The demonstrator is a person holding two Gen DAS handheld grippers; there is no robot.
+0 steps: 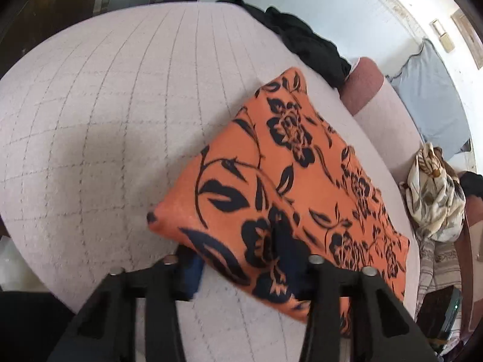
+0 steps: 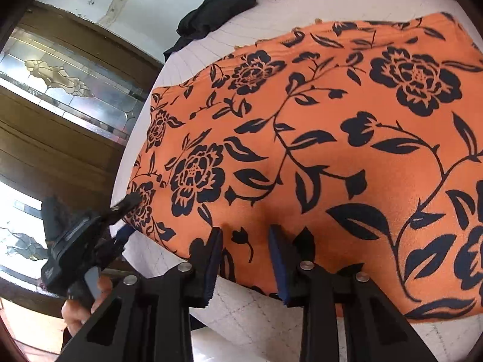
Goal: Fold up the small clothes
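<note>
**A:** Start at the left. What is the left gripper [image 1: 250, 262] doing?

**B:** It sits at the cloth's [image 1: 289, 163] near-left corner, at about 6 o'clock in its own view. The jaws are partly open and straddle the edge. From the right wrist view one finger lies on top of the cloth and the blue pad sits beneath it. I cannot tell whether they pinch it yet.

**A:** Why straddle it like that?

**B:** My guess is that it wants the whole corner, every layer, so the fold lifts as one piece.

**A:** And the cloth itself?

**B:** It is orange with black flowers and lies flat on the bed [image 1: 105, 120]. In the left view it runs from 6 o'clock up towards 1 o'clock. It already looks doubled over, so I judge a further fold is being set up.

**A:** Then the right gripper [image 2: 245, 241]?

**B:** It is on the same near edge, further along, at 6 o'clock in its own view. Its jaws are narrowly open with orange cloth showing in the gap. The pads do not look pressed on it.

**A:** Why two hands on one edge?

**B:** Probably to carry that edge over level, without a sagging middle.

**A:** Anything in the way?

**B:** A black garment [image 1: 305, 36] lies at 1 o'clock, well beyond the cloth. A cream pile [image 1: 434, 199] lies at 3 o'clock, off the bed's side.
</note>
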